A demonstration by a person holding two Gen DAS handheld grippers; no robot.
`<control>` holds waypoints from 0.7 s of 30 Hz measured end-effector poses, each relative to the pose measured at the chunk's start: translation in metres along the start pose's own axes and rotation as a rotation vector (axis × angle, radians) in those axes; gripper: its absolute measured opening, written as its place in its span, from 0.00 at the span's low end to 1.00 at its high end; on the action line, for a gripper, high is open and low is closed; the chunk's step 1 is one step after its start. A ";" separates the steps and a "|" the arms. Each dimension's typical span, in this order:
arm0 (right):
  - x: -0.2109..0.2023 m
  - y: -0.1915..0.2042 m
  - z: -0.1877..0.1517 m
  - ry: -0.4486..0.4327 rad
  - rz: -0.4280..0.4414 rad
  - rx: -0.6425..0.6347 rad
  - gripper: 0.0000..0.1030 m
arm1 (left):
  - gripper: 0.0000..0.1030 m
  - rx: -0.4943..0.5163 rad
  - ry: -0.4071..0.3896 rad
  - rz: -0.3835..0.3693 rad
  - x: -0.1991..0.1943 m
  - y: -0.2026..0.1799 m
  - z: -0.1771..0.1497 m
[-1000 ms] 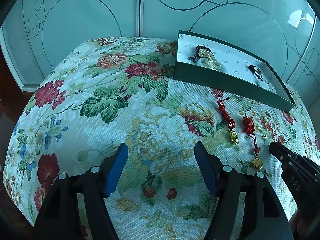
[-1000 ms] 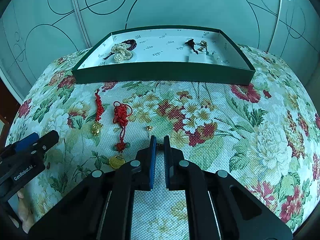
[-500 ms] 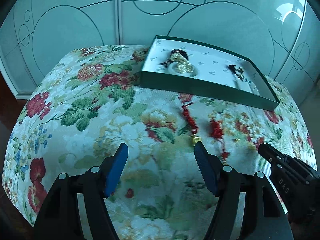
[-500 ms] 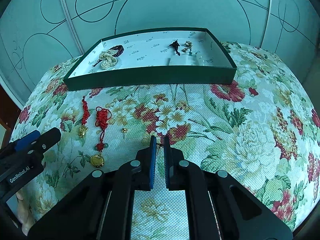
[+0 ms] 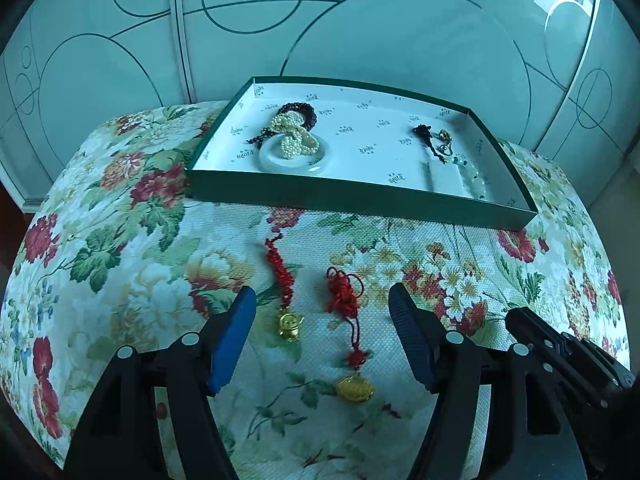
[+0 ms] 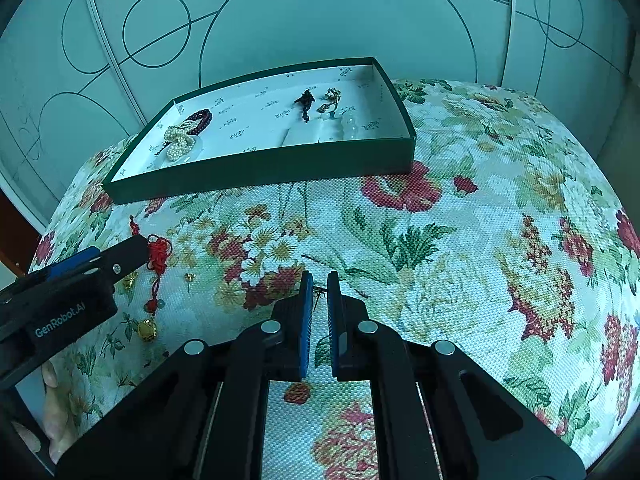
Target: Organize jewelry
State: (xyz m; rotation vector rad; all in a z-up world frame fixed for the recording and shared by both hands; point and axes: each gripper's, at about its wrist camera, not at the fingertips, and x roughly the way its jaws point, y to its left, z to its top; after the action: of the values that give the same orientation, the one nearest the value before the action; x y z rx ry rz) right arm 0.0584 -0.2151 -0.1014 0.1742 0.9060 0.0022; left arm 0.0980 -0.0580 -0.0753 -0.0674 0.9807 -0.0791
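Left wrist: open left tongs [image 5: 322, 312] straddle two red charms [image 5: 348, 300], clear of tray [image 5: 360, 204].

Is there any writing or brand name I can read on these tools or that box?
"GenRobot.AI": white letters on the side of the left gripper, seen from the right wrist view.
Small dark marks printed across the green box lining: too small and blurred to read.
Nothing else legible.

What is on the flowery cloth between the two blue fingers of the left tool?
In the left wrist view, two red tassel charms: one with a gold pot, one with a gold coin.
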 end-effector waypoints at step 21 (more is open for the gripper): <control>0.008 -0.019 0.008 0.000 0.030 0.039 0.07 | 0.50 0.000 0.033 0.039 0.029 -0.005 0.000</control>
State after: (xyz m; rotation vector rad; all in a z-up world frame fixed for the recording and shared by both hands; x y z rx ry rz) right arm 0.0681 -0.2341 -0.1058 0.2241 0.9034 0.0129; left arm 0.1133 -0.0656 -0.0987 -0.0471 1.0147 -0.0448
